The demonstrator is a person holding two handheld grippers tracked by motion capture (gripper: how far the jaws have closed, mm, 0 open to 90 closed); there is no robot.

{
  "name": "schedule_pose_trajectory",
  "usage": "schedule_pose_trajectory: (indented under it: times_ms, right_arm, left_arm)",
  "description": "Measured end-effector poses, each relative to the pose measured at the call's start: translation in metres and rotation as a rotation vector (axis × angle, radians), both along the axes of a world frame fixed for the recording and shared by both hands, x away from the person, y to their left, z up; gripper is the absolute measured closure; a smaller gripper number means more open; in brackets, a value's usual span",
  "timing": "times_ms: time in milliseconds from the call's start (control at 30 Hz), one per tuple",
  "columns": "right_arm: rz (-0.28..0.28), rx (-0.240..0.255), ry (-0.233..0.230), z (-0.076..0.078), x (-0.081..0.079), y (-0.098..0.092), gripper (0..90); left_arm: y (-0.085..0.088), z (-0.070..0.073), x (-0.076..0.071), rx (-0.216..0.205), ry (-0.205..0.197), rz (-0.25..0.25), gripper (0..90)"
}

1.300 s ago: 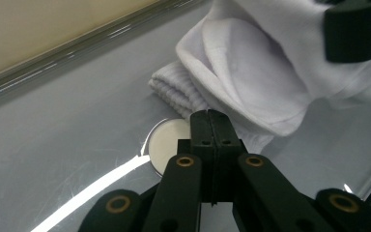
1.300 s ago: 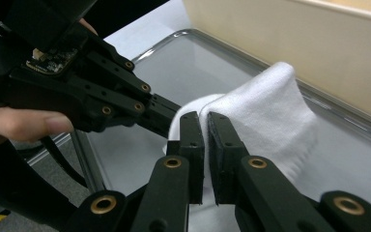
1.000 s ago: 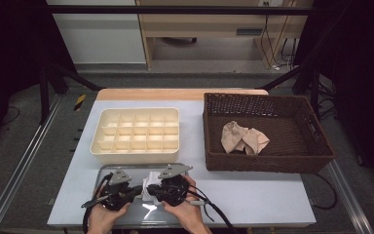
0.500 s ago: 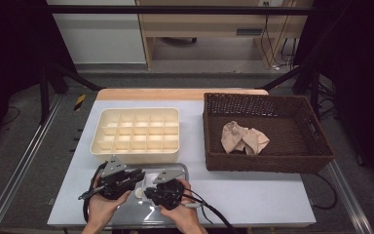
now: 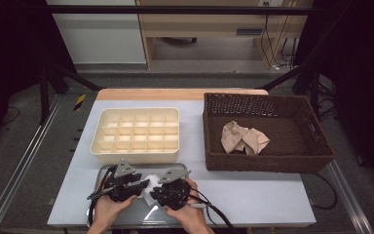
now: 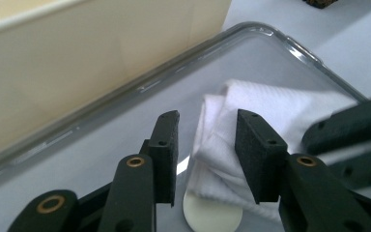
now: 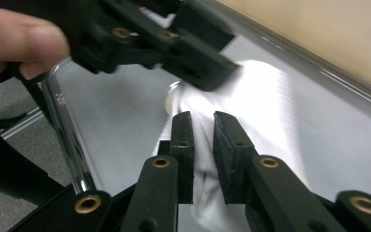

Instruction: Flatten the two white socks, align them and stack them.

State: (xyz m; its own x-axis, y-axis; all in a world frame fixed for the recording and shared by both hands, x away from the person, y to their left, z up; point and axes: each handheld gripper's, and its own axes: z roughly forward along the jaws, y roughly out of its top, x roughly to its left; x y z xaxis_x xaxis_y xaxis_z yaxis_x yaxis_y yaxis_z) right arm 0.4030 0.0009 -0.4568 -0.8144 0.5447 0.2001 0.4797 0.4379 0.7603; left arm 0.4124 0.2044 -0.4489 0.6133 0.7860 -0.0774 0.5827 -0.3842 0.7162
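Cloth [image 5: 149, 191], white and folded, lies on the clear tray [image 5: 173, 168] at the near edge of the bench [image 5: 253, 195], just in front of the cream divided box [image 5: 136, 134], and that is what both my tools are working. In the high view it sits right between them: the left tool [image 5: 139, 184] comes at it from the left, the right tool [image 5: 161, 191] from the right, so neither hand is clearly the nearer.

From the left gripper view, the left tool [image 6: 206, 145] has just been opening; its jaws stand apart with the cloth's [image 6: 270, 116] folded edge running between and beyond them, one pad against it at most, so I read it as released. A pale round disc [image 6: 212, 215] peeks from under the fold.

From the right gripper view, the right tool [image 7: 203, 145] has also been easing open, but its jaws are close together with a ridge of the cloth [image 7: 265, 96] between them; I judge it pinched there. The fold runs away from me along those jaws, so any lift would start from the right side.
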Motion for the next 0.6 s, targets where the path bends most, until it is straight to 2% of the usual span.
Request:
schedule_pose_trajectory:
  times_ms: [167,367,500,600]
  right_arm:
    - [-0.025,0.013,0.001,0.000,0.001,-0.012,78.2]
    - [-0.044,-0.007,-0.003,0.001,0.000,-0.018,76.3]
    - [-0.090,-0.032,-0.009,0.003,0.002,-0.023,75.6]
    - [-0.121,-0.006,0.007,0.006,0.003,-0.028,74.9]
  left_arm:
    - [0.005,-0.001,-0.007,-0.026,0.029,0.007,57.8]
    - [0.007,-0.001,-0.018,-0.015,0.038,0.010,55.4]
    - [0.006,-0.001,-0.024,-0.012,0.040,0.019,53.9]
    - [0.004,-0.002,-0.027,0.000,0.033,0.023,53.9]
